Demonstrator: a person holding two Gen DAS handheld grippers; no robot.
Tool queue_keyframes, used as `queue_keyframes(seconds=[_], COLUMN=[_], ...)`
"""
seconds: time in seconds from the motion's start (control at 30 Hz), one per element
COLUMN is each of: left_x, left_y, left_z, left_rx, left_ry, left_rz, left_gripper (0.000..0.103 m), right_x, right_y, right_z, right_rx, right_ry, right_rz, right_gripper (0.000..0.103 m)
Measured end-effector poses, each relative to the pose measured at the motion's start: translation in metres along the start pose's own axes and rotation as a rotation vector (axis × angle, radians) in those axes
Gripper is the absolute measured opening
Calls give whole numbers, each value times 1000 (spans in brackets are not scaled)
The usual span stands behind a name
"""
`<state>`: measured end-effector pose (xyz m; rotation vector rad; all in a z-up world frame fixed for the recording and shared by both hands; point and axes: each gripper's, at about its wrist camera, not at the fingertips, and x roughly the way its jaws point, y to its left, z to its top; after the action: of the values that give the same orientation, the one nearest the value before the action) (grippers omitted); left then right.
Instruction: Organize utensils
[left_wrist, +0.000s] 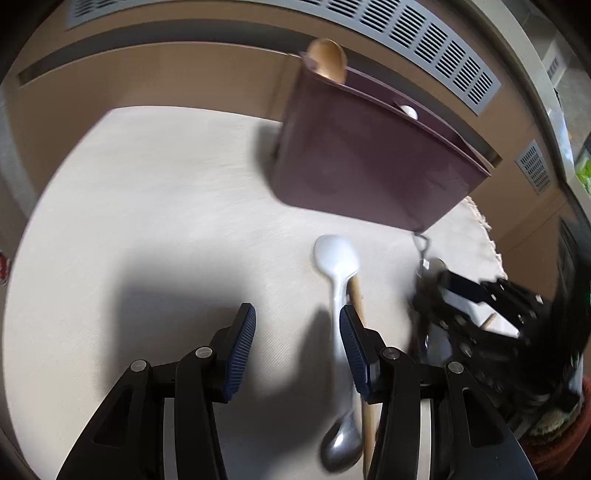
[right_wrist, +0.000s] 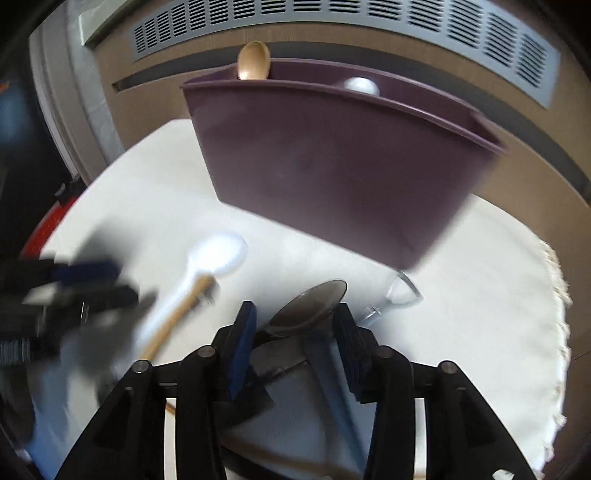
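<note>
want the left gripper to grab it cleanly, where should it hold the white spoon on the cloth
Grip the white spoon on its narrow handle, not the wide bowl. Come from above with fingers either side. A wooden utensil lies against the handle's right side, so the left gripper should shift right and close carefully.

A plum-coloured utensil holder (right_wrist: 332, 173) stands upright on the pale cloth; a wooden spoon (right_wrist: 253, 61) and a white spoon (right_wrist: 362, 86) poke up from it; before it a white plastic spoon (left_wrist: 337, 273) lies across a wooden handle (left_wrist: 356, 295); a dark translucent spoon (right_wrist: 310, 306) lies nearby.
</note>
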<state>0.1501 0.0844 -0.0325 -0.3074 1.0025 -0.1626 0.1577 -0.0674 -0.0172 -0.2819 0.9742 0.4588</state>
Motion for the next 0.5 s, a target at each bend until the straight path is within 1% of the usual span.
queue_keyframes(seconds=[0.07,0.1,0.2,0.3,0.4,0.47,0.5], left_x=[9,15,27,39,47,49,47], left_y=[-8,-13,-26,-37,-50,-56,-58], left_z=[8,13,27,40,45,41,37], left_rx=[26,42,69,89,114,149,169], left_ry=[12,23,38,61,81,74,66], left_rz=[-6,2,45,97,159,180,178], left_gripper=[48,48,48,48,47,40,35], right_x=[-13,-20,-41,-54,-56,-53,-50], right_y=[-18,-25,-46,-59,-65,-64,-65], right_z=[-9,-13,-24,-34,-37,-38,-37], right_rx=[25,43,108,163,204,235,251], right_ry=[-16,-26,-69,-94,-102,-103,-102], right_rz=[-10,12,65,66,93,111,124], right_gripper=[40,40,40,40,40,40,40])
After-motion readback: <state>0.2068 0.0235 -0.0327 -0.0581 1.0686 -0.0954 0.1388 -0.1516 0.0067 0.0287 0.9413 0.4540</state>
